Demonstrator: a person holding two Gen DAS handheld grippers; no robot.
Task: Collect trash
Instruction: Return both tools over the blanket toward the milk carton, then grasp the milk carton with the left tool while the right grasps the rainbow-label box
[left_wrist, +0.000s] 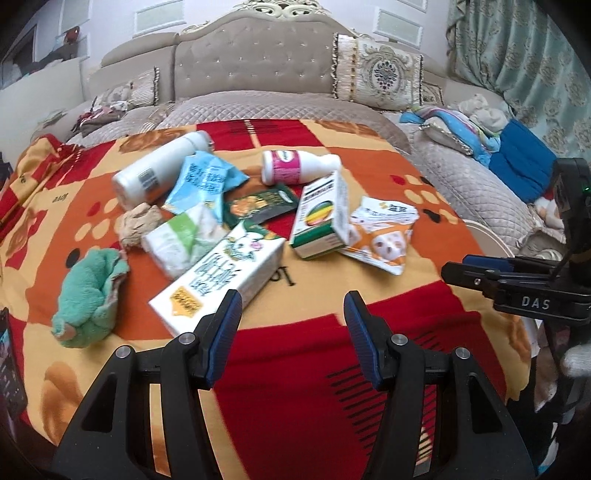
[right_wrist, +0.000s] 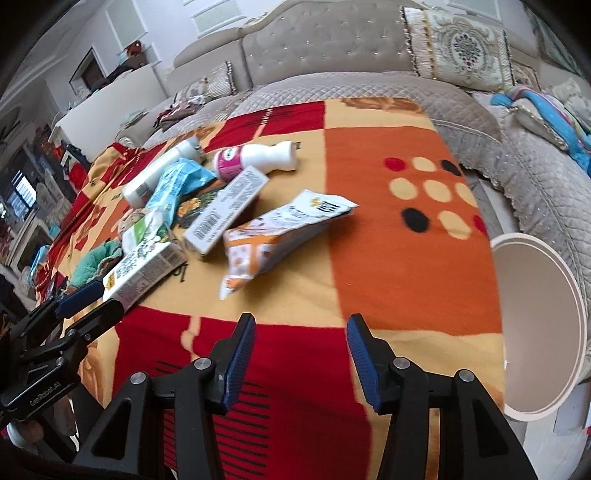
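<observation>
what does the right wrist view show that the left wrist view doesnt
Only the right wrist view shows the round white bin beside the bed. Only the left wrist view shows the blue cushion and the beige crumpled paper. Both show the pink-label bottle, the orange snack bag, the long white carton, and both grippers open and empty: the left gripper, the right gripper.

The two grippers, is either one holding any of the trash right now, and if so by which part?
Nothing is held. The left gripper and right gripper both stand open over the blanket.
</observation>
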